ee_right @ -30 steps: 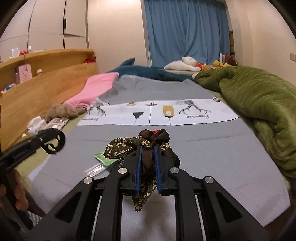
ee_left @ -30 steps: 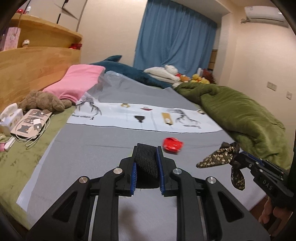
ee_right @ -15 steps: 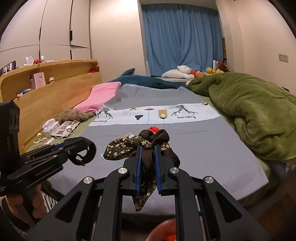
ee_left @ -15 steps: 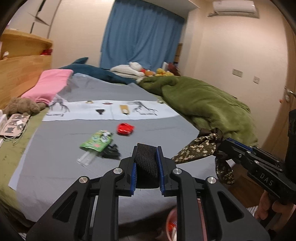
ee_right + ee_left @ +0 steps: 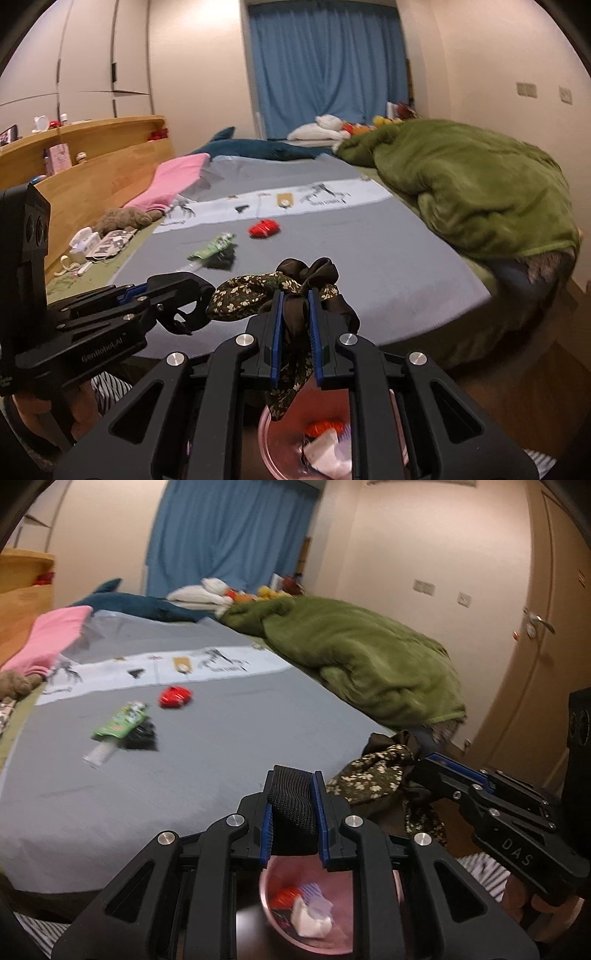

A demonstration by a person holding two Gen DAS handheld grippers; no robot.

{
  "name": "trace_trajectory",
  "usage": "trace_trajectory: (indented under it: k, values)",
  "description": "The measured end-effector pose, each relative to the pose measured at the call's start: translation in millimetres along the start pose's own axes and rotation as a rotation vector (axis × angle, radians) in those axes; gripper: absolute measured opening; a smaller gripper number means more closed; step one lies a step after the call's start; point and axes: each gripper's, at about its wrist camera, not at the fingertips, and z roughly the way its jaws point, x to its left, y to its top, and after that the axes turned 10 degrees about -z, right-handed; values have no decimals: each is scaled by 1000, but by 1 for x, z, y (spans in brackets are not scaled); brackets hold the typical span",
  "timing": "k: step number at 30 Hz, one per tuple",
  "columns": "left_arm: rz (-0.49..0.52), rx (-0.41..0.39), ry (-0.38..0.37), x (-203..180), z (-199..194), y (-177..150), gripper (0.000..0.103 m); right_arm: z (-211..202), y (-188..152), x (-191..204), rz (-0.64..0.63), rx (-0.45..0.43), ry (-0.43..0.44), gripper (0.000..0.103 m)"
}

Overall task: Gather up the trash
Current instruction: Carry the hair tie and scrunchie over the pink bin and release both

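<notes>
Black knit band (image 5: 293,805) sits pinched between the blue pads of the left gripper (image 5: 293,819), jaws pressed onto it from both sides. Floral fabric scrap (image 5: 255,295), dark with pale flowers and brown satin loops, is clamped in the right gripper (image 5: 294,332); its tail hangs down between the jaws toward the pink bin (image 5: 280,458). Both grippers are held off the foot edge of the bed, over the bin on the floor. In the left wrist view the bin rim (image 5: 280,928) shows below the jaws, with white crumpled paper (image 5: 310,919) and a red scrap (image 5: 284,897) inside.

Left on the gray sheet (image 5: 207,746): green wrapper (image 5: 120,722) lying partly over a clear plastic strip, a black crumpled item (image 5: 142,734) touching the wrapper's right side, and a red wrapper (image 5: 175,697) a little farther up the bed, apart from those two. All three are blurred; no detail readable.

Surroundings: white printed band (image 5: 280,205) across the sheet beyond the red wrapper. Green blanket (image 5: 472,195) heaped along the right side of the bed, overhanging the corner. Pink pillow (image 5: 173,181) and brown plush toy (image 5: 122,219) at the left, by the wooden headboard shelf (image 5: 92,162). Blue curtain (image 5: 328,66) at the far wall, plush toys below it. Door with handle at right in the left wrist view. Nothing lies between the held items and the bin opening
</notes>
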Motion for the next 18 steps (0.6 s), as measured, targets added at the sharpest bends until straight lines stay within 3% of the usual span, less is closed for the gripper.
trace_trajectory:
  k: [6,18]
  values:
    - [21,65,-52,-17,22,-27,19,-1,-34,-19,49,49,-53,13]
    - [74,196,-61,-28,73,-69,19,23,-97,-47,133,174,-79,14]
